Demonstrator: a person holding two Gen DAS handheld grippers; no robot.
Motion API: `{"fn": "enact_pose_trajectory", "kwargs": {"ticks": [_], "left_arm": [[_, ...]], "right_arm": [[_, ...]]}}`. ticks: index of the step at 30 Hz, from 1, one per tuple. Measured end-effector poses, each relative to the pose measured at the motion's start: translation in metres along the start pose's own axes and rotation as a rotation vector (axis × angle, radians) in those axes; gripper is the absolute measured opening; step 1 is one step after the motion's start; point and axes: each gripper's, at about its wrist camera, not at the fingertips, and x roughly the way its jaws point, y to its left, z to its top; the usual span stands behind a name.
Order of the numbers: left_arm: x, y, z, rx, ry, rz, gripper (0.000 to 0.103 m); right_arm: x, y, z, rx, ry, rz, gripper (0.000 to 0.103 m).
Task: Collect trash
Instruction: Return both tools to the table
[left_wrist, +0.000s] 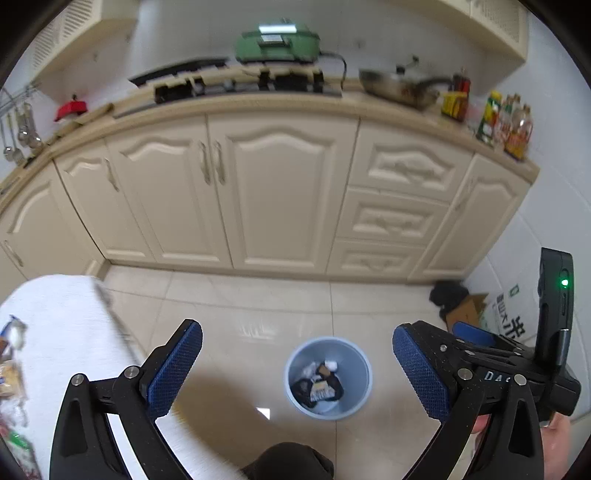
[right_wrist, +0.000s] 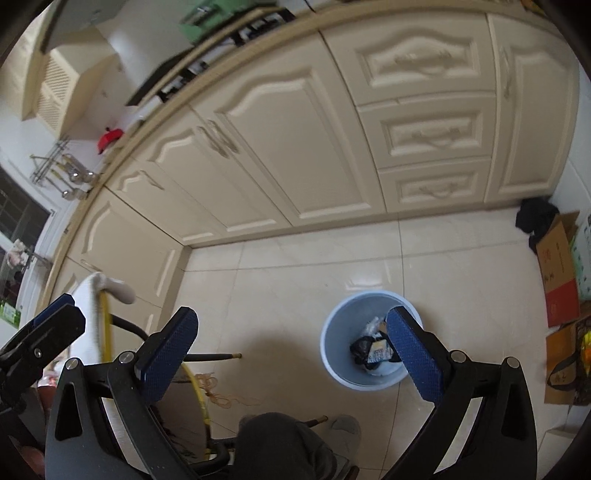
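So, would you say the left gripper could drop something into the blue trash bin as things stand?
Probably yes: the left gripper is open above the bin, whose top is uncovered, with nothing between them.

Bin (left_wrist: 360, 363) contents indistinct, perhaps wrappers (left_wrist: 319, 391).

Bin standing on the floor before the cabinets

The trash bin (left_wrist: 328, 378) is sitting on the tiled floor (left_wrist: 240, 306), in front of the cabinets (left_wrist: 280, 192), with wrappers (left_wrist: 319, 387) lying inside it. A cardboard box (left_wrist: 467, 312) is leaning in the corner to its right; a cloth-covered table (left_wrist: 62, 332) is standing to its left.
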Motion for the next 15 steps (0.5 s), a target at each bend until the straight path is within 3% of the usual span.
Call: {"fn": "enact_pose_trajectory", "kwargs": {"ticks": [15], "left_arm": [[-0.238, 0.067, -0.112, -0.136, -0.293, 0.134, 0.102]], "right_arm": [[-0.094, 0.167, -0.026, -0.268, -0.149, 0.161, 0.103]]}}
